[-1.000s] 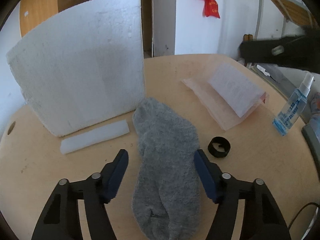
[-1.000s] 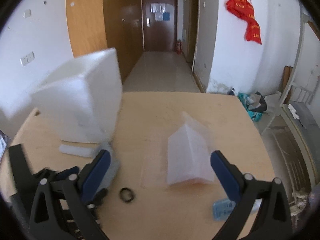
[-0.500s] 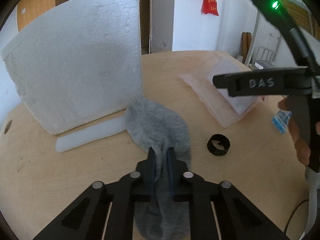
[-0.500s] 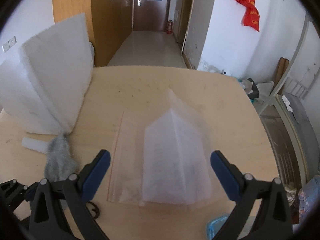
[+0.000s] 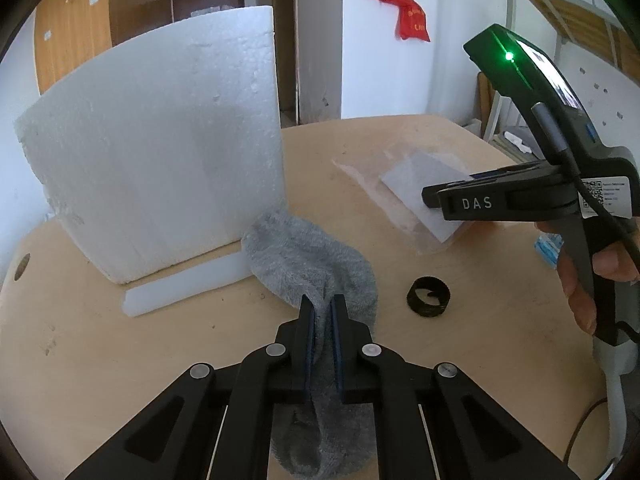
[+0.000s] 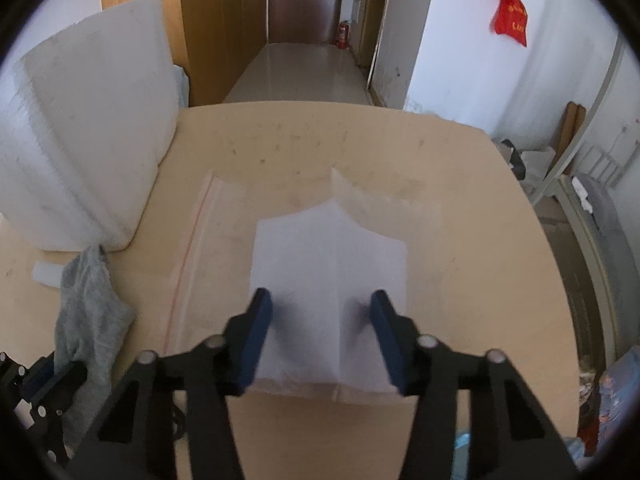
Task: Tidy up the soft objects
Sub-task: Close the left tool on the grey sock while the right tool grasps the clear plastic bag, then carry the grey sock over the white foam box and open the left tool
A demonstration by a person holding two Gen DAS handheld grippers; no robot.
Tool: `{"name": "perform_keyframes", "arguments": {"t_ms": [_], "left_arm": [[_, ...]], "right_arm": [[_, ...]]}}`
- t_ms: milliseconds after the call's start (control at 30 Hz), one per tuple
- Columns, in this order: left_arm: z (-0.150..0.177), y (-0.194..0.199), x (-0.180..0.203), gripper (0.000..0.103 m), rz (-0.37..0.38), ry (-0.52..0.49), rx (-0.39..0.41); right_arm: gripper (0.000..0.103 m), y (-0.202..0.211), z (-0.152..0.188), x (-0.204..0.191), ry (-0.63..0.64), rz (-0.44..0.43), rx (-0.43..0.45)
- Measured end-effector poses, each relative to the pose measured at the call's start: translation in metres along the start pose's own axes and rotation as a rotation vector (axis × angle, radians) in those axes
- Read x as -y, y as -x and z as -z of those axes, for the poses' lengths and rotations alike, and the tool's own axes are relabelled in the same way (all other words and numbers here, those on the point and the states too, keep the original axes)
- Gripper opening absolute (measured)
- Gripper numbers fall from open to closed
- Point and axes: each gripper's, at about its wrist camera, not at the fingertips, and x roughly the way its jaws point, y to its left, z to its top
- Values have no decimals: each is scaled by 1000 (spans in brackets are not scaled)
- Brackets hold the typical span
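A grey fluffy sock (image 5: 312, 264) lies on the round wooden table (image 5: 100, 344); it also shows at the left of the right wrist view (image 6: 86, 304). My left gripper (image 5: 322, 307) is shut on the sock, pinching a fold near its middle. A clear zip bag (image 6: 224, 248) lies flat with a white folded sheet (image 6: 332, 264) tented on it; both also show in the left wrist view (image 5: 420, 184). My right gripper (image 6: 322, 304) is open, its fingers straddling the near end of the white sheet, just above it.
A big white foam block (image 5: 160, 136) stands at the left, with a white foam strip (image 5: 180, 292) in front of it. A black ring (image 5: 429, 296) lies right of the sock. A blue spray bottle (image 5: 548, 250) is partly hidden behind the right gripper's handle.
My left gripper closed on the sock and bunched it up. My right gripper moved forward and down over the white sheet, and its fingers have narrowed around it.
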Motion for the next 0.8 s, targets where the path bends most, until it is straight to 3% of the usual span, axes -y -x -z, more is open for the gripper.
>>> {"name": "perform_keyframes", "arguments": {"t_ms": [100, 333, 800], "left_arm": [[-1, -3, 3, 8, 2, -1, 5], [-3, 12, 3, 7, 4, -6, 41], [-4, 82, -6, 7, -4, 5, 183]], "right_arm": [[29, 5, 1, 1, -8, -2, 4], [11, 22, 1, 2, -28, -16, 39], [8, 87, 7, -10, -29, -36, 173]]}}
